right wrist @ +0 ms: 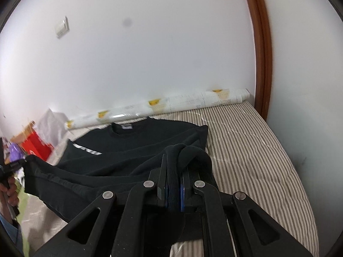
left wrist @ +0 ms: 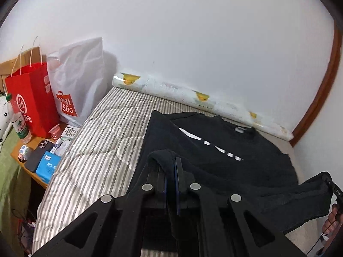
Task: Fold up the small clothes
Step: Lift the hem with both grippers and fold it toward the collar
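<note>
Holding the bottom hem of a black shirt (left wrist: 225, 150) at two corners, both tools are lifting that edge above the striped mattress (left wrist: 96, 150). The left gripper (left wrist: 170, 171) has its jaws pressed together on a bunch of the dark cloth, and the right gripper (right wrist: 174, 172) pinches the other corner in the same way, so the hem hangs stretched between them. The collar end of the shirt lies flat on the mattress, close to a roll of paper with yellow pictures (left wrist: 193, 95) along the white wall (left wrist: 193, 32).

I think the hem is held at both corners to keep it straight, so it can be carried toward the collar and the shirt folded in half. The grip looks firm, but the cloth sags in the middle and may wrinkle when put down. A red bag (left wrist: 32, 98) and a white bag (left wrist: 79, 77) stand at the side, well apart from the shirt.
</note>
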{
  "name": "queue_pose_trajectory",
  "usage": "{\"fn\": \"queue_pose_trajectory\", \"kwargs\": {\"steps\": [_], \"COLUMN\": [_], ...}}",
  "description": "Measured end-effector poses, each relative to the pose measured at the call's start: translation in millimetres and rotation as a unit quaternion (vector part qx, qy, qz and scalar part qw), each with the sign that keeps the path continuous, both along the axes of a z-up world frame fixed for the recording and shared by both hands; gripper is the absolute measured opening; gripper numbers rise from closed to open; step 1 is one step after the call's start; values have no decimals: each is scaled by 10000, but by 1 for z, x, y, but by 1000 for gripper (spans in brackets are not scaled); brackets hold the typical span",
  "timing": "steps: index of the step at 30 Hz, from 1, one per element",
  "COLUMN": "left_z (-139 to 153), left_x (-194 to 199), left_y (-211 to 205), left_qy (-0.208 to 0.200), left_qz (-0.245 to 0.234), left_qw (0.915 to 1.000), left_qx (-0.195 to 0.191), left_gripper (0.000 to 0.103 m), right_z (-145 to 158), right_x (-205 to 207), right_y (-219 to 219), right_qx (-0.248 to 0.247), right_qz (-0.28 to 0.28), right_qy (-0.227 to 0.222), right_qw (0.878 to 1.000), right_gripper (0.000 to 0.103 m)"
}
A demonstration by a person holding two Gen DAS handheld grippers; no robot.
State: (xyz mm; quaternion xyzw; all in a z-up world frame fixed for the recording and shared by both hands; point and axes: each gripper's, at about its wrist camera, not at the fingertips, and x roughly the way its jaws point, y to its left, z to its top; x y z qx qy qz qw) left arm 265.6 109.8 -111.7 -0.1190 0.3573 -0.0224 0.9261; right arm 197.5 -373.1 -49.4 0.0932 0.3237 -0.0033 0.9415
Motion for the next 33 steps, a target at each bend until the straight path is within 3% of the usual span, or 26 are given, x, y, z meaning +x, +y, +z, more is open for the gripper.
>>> {"fn": "queue_pose_trajectory", "kwargs": {"steps": [10, 20, 25, 27, 30, 33], "left_z": [-41, -53, -48, -43, -36, -31], "left_x": [46, 56, 48, 40, 24, 4], "left_y": [-5, -7, -8, -8, -9, -13], "left_qy": [437, 608, 685, 638, 572, 511], "left_qz": [121, 122, 104, 62, -62, -186], "left_qw": [9989, 9979, 9973, 9976, 9982, 9984], "left_qx": [150, 182, 254, 243, 144, 152], "left_gripper": [6, 9, 14, 26, 36, 40], "right_z": [-52, -90, -79, -70, -56, -45], "right_x": [66, 96, 81, 69, 47, 23], "right_y": [-7, -2, 0, -1, -2, 1], "right_qx": [-270, -694, -780, -709, -591, -499], "right_qz": [-30, -93, -74, -113, -103, -101], "right_qy": [582, 1159, 1086, 1026, 902, 812], "right_qw": [9979, 9908, 9910, 9921, 9941, 9954], "right_gripper": [7, 7, 22, 41, 44, 44]}}
